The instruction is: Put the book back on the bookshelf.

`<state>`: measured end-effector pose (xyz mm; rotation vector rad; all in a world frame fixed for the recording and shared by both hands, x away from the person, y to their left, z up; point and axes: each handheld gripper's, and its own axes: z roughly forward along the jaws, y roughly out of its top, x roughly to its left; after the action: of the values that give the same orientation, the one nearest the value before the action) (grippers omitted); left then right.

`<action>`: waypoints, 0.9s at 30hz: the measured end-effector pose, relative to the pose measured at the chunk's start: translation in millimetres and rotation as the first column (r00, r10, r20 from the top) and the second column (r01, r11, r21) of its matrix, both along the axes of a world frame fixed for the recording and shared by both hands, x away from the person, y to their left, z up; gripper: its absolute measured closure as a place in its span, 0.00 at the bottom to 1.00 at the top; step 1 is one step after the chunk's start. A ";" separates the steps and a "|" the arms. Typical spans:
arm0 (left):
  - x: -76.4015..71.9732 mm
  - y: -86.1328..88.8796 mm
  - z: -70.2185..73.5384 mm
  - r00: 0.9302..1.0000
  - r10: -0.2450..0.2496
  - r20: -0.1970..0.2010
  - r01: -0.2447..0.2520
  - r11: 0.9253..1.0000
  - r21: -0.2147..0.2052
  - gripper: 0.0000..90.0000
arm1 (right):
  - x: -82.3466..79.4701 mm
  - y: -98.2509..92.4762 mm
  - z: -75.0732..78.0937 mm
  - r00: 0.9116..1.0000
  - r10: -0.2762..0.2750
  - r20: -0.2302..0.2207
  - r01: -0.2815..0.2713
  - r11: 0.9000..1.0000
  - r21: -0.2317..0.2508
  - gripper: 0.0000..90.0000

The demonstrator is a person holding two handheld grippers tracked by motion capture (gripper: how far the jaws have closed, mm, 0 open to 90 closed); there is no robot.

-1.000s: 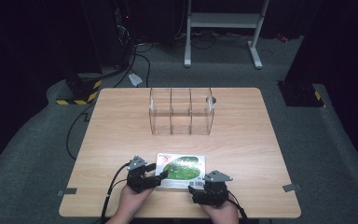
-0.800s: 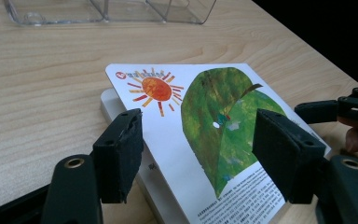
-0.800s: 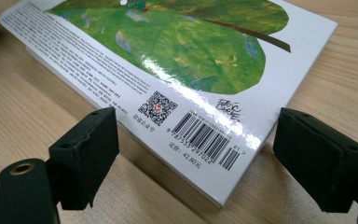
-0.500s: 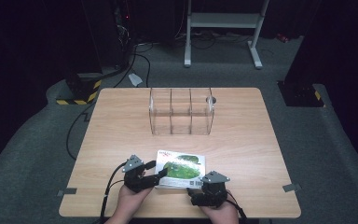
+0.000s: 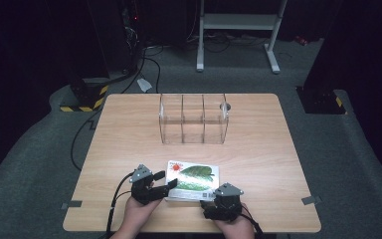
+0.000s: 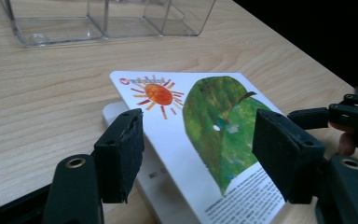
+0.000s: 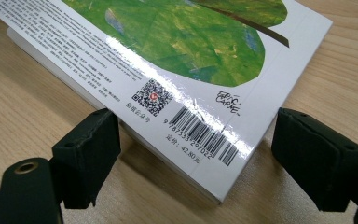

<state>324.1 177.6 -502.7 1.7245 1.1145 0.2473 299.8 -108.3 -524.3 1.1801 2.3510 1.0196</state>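
A picture book [image 5: 193, 179] with a green leaf and an orange sun on its white cover lies flat near the table's front edge. My left gripper [image 5: 164, 182] is open at the book's near left corner, and the cover [image 6: 205, 116] lies between its jaws [image 6: 198, 140]. In that view the cover sits a little above the white pages at its left edge. My right gripper [image 5: 210, 203] is open at the near right corner. The barcode corner of the book [image 7: 200, 135] sits between its jaws [image 7: 198, 140], and neither pad touches it.
A clear plastic organizer [image 5: 193, 119] with three compartments stands at the middle back of the wooden table [image 5: 258, 149]; it is also seen in the left gripper view [image 6: 102, 21]. A person's hands hold both grippers at the front edge. Dark floor with cables surrounds the table.
The left gripper has shifted slightly at the book's near left corner. The book and the right gripper stay about where they were.
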 end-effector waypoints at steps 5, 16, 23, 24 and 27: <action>7.3 2.5 -6.1 0.999 0.005 -0.054 -0.004 1.000 0.004 0.38 | -0.1 -1.7 0.3 1.000 -0.010 0.005 0.010 1.000 0.013 0.20; 18.5 -6.9 -11.7 0.988 -0.066 -0.139 0.065 0.998 -0.015 0.46 | 0.0 -1.6 0.1 1.000 -0.007 0.008 0.007 1.000 0.010 0.20; 18.4 -5.1 -10.8 0.986 -0.111 -0.124 0.110 0.994 -0.017 0.56 | 0.3 -1.6 0.1 1.000 -0.007 -0.002 0.007 1.000 0.003 0.20; 18.2 -4.4 -10.5 0.985 -0.114 -0.126 0.113 0.993 -0.016 0.57 | 0.5 -1.8 0.1 1.000 -0.007 -0.004 0.007 1.000 0.002 0.20; 19.2 -1.1 -9.9 0.985 -0.131 -0.114 0.130 0.991 -0.021 0.62 | 0.7 -3.2 0.5 1.000 -0.002 -0.013 0.002 1.000 0.004 0.21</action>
<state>343.2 176.6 -512.6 1.8106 1.0779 0.0594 300.5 -111.5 -523.8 1.1938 2.3587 1.0199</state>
